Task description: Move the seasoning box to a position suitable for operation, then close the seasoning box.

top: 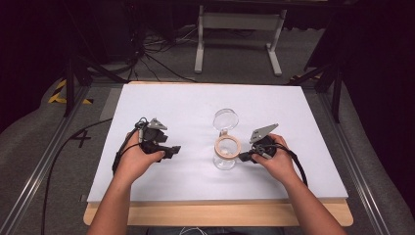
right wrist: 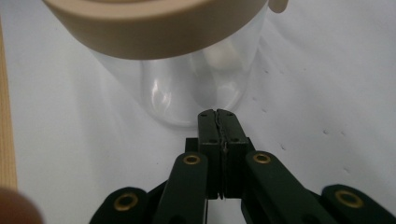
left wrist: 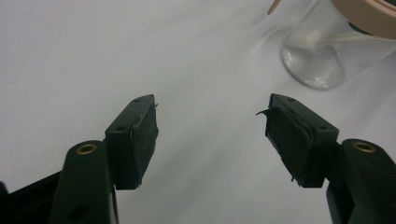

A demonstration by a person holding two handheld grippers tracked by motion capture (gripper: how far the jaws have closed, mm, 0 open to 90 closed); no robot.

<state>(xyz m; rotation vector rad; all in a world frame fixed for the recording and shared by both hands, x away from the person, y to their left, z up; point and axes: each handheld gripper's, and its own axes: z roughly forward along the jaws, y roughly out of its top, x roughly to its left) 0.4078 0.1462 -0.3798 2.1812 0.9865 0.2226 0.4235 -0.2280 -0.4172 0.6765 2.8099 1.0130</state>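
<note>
Jar [top: 225, 159] at frame centre: your right gripper [top: 243, 157], jaws closed empty, beside it; left gripper [top: 175, 150] wide open, empty.

A white counter [top: 195, 107] with a bare wooden front edge [top: 215, 213] stands on grey floor, where black cables [top: 151, 54] sprawl beyond its far side near a white metal frame [top: 240, 22], with yellow-black hazard tape [top: 59, 91] at far left.

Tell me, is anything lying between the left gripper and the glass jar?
Nothing: bare white tabletop separates the left gripper from the glass jar, per the high view.
</note>
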